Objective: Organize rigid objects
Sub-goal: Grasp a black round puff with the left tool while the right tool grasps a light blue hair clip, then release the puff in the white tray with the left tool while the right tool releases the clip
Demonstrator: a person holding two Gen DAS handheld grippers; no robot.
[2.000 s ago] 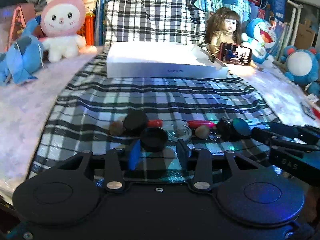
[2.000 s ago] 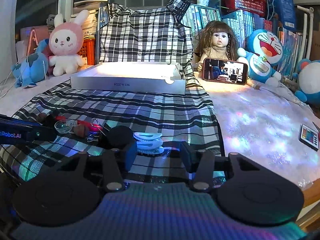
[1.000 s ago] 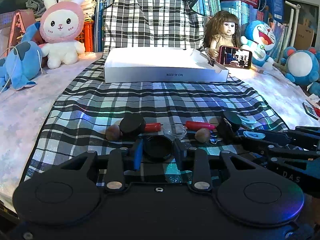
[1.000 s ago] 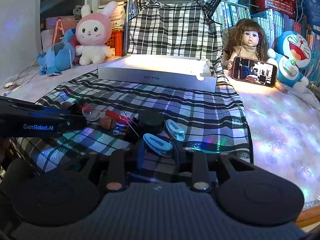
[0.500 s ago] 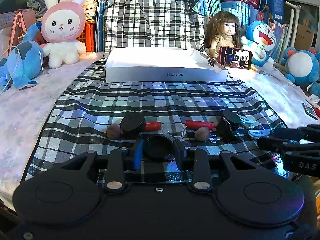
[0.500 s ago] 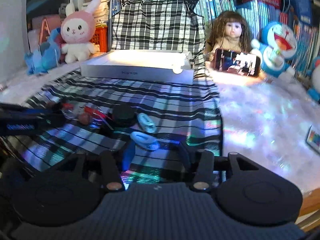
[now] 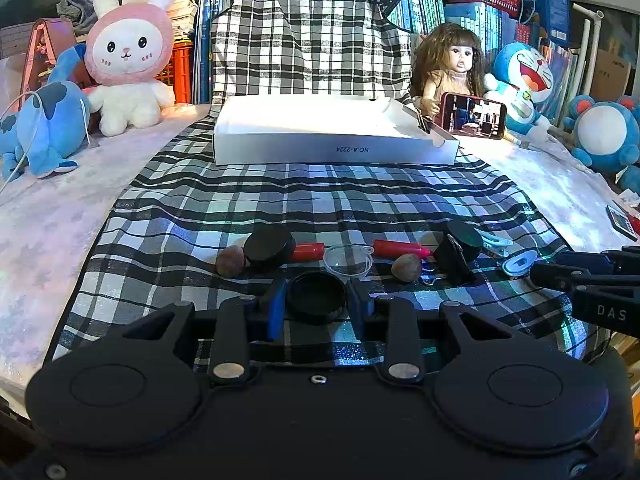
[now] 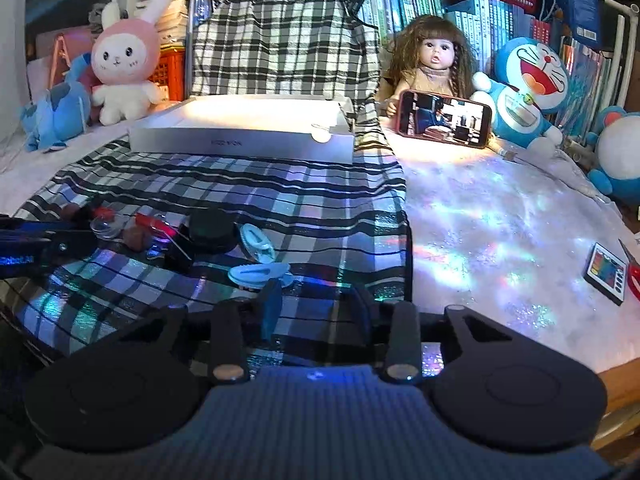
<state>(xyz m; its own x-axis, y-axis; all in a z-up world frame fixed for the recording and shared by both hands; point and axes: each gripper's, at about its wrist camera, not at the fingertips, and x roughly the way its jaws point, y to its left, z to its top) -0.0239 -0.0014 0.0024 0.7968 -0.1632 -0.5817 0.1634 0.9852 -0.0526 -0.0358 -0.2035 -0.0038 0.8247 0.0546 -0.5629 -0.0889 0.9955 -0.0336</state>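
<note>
Left wrist view: left claw [image 7: 316, 306] closed on black round lid [image 7: 316, 296], pads touching both sides of its rim, lid just above plaid cloth [image 7: 320, 200] or resting on it; cannot tell which. Landmark taken as white box [image 7: 332, 136], open-topped, at far end of plaid cloth.

Loose pieces in a row on the near side of white box, well apart from it: brown nut [image 7: 231, 261], black puck [image 7: 268, 243] touching red cylinder [image 7: 307, 251], clear dish [image 7: 347, 259], second red cylinder [image 7: 400, 247], second nut [image 7: 406, 267], black cube-like piece [image 7: 456, 254], light-blue clips [image 7: 519, 262] at the end of the row nearest the right claw.

Right wrist view: right claw [image 8: 316, 304] open, nothing between fingers. Nearest light-blue clip [image 8: 258, 270] lies just off the claw's left fingertip, not between the fingers. Second clip [image 8: 256, 242] beyond it, toward white box.

Step in hand (judgement): first pickups; lid secured on the left, clip being lined up on the right. Inside of white box washed out by glare, contents not readable.

Next move, likely: left, lift lid clear of cloth, carry forward over near wall of white box, release inside. Right, shift toward the clip until it sits between the fingers, then close; clip is low and flat, so fingertips must reach cloth level. Risk: snagging cloth folds.
</note>
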